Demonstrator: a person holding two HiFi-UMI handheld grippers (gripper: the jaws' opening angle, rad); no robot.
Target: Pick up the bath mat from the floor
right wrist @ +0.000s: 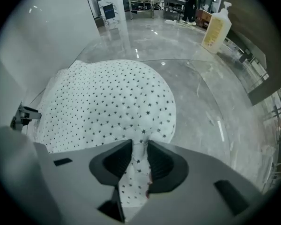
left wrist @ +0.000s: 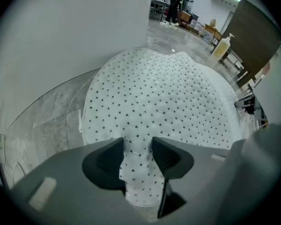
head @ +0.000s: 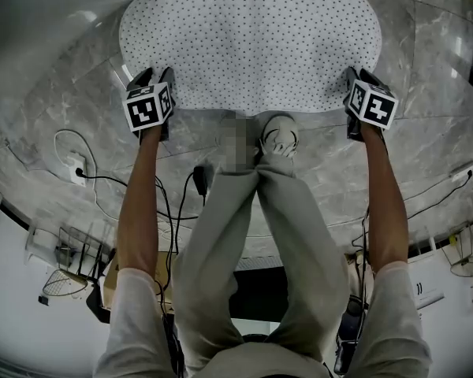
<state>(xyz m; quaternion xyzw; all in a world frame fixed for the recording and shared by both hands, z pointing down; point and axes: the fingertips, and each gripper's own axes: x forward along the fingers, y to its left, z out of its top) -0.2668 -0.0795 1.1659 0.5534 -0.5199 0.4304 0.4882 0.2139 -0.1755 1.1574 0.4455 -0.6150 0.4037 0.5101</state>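
Note:
The bath mat [head: 248, 38] is a white oval with small black stars, spread on the grey marble floor [head: 55, 93]. My left gripper [head: 154, 85] points down at the mat's near left edge, and in the left gripper view its jaws pinch a fold of the bath mat [left wrist: 145, 111] that bunches up between the pads. At the near right edge my right gripper [head: 359, 93] points down too. Its jaws squeeze a narrow ridge of the bath mat [right wrist: 107, 107], seen in the right gripper view.
A person's leg and shoe [head: 278, 136] stand just short of the mat's near edge, between my two grippers. Cables and a plug [head: 77, 172] lie on the floor at the left. A soap bottle [right wrist: 214, 27] stands on the floor beyond the mat.

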